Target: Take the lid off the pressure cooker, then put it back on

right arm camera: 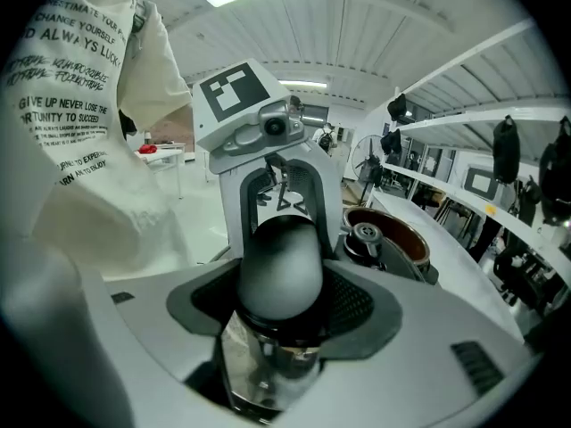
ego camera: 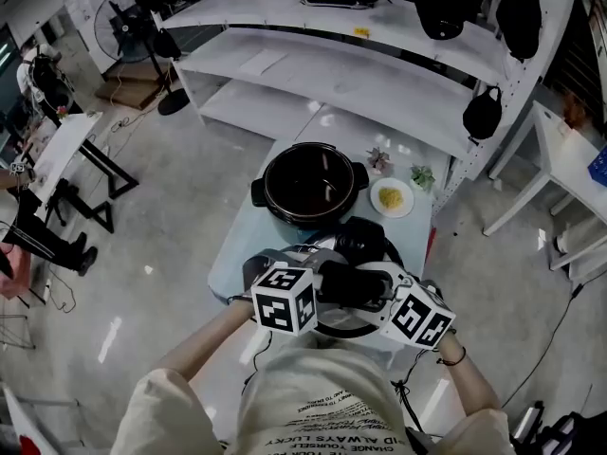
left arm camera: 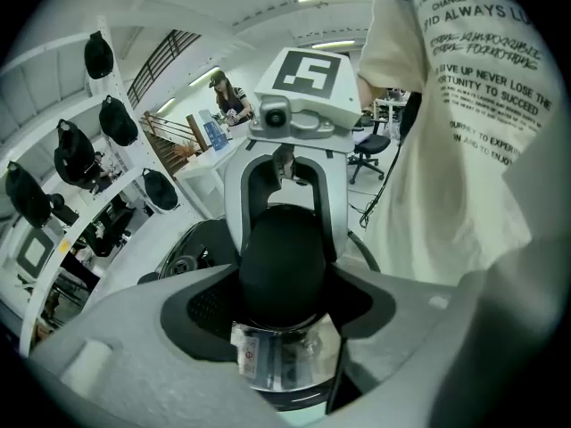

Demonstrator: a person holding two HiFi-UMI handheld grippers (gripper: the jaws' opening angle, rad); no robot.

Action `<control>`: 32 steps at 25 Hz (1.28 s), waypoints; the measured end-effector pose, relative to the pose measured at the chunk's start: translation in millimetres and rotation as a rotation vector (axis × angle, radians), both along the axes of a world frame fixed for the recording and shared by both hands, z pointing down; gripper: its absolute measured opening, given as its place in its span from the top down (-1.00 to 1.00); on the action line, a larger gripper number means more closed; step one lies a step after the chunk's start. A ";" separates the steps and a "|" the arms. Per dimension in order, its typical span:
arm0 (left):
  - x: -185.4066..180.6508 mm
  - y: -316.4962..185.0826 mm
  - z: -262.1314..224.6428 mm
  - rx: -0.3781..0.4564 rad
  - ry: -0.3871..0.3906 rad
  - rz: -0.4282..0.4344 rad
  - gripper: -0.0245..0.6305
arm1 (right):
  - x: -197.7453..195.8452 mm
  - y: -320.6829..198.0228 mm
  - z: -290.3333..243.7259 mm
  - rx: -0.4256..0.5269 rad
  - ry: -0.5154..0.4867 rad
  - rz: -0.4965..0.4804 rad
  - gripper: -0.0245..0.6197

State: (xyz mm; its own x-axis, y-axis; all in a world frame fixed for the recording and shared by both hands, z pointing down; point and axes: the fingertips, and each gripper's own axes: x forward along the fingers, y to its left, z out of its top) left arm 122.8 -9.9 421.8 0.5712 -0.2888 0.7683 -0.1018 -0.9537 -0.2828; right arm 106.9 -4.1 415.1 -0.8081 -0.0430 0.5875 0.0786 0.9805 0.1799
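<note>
The pressure cooker pot (ego camera: 311, 186) stands open on the table, its dark inside showing; the right gripper view also catches the pot (right arm camera: 399, 237). The lid (ego camera: 365, 245) hangs above the table's near end, apart from the pot. Its black handle (left arm camera: 284, 266) is clamped from opposite sides. My left gripper (ego camera: 327, 282) is shut on the handle from the left, and my right gripper (ego camera: 377, 289) is shut on it from the right. In the right gripper view the handle (right arm camera: 279, 270) fills the jaws, with the lid's shiny metal (right arm camera: 259, 364) below it.
A white plate (ego camera: 392, 198) with yellow food and two small plants (ego camera: 379, 160) (ego camera: 422, 176) sit right of the pot. The pale blue table (ego camera: 237, 245) is small. White shelving (ego camera: 379, 74) with dark bags stands behind it. A fan (ego camera: 123, 17) is far left.
</note>
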 end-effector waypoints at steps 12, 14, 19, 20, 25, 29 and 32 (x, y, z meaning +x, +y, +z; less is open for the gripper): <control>-48.5 -16.7 -24.0 0.019 0.002 0.020 0.04 | -49.3 -16.6 -24.6 0.013 -0.014 0.008 0.06; -58.8 -23.9 -26.8 0.021 0.003 0.030 0.04 | -59.0 -24.0 -25.9 0.010 -0.014 0.023 0.06; -85.8 -44.9 -28.8 0.019 0.004 0.069 0.04 | -85.9 -45.8 -28.0 0.011 -0.010 0.062 0.06; -90.9 -49.1 -29.1 0.016 0.005 0.079 0.04 | -91.0 -50.1 -27.9 0.006 -0.010 0.073 0.06; -114.4 -66.9 -33.2 0.006 0.014 0.134 0.04 | -114.8 -68.7 -31.4 -0.008 -0.011 0.127 0.06; -129.7 -84.1 -37.4 0.001 0.022 0.178 0.04 | -130.2 -86.7 -35.7 -0.013 -0.011 0.165 0.06; -137.2 -94.2 -41.0 -0.007 0.033 0.206 0.04 | -137.7 -97.5 -39.2 -0.020 -0.010 0.188 0.06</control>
